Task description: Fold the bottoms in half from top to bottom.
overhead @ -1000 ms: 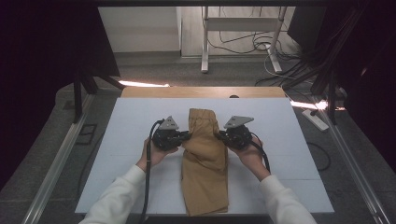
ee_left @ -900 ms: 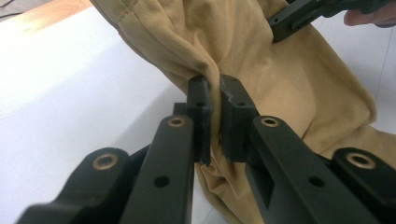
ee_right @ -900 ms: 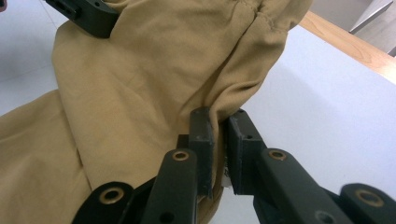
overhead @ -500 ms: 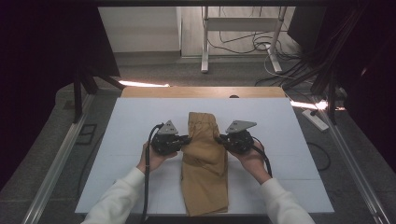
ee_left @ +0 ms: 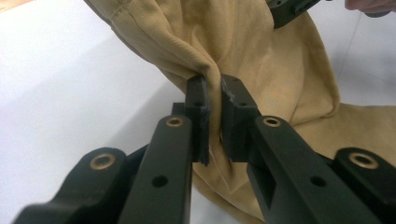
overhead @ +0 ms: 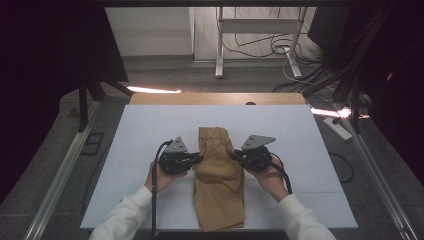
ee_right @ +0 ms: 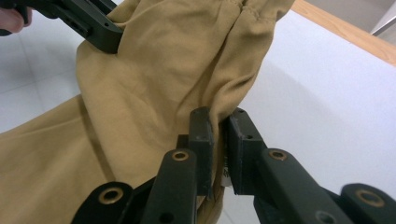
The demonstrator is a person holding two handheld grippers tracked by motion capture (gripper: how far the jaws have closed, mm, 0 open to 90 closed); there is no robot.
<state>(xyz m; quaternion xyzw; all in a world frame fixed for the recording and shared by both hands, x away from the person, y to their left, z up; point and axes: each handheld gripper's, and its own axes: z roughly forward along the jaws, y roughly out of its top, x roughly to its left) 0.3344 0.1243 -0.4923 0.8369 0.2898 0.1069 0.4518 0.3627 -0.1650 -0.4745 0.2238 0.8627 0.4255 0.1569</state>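
A tan garment lies lengthwise down the middle of the white table top. Its far part is lifted and folded toward me. My left gripper pinches the garment's left edge, and my right gripper pinches its right edge. In the left gripper view the black jaws are shut on a bunched fold of the tan cloth. The right gripper view has the jaws shut on the cloth's edge, with the other gripper on the far side.
A wooden strip borders the table's far edge. Metal rails run along both sides. Beyond the table stand a white frame and floor cables. A power strip lies at the right.
Both grippers have drawn toward me with the cloth's far part, so the fold now lies nearer the table's front.
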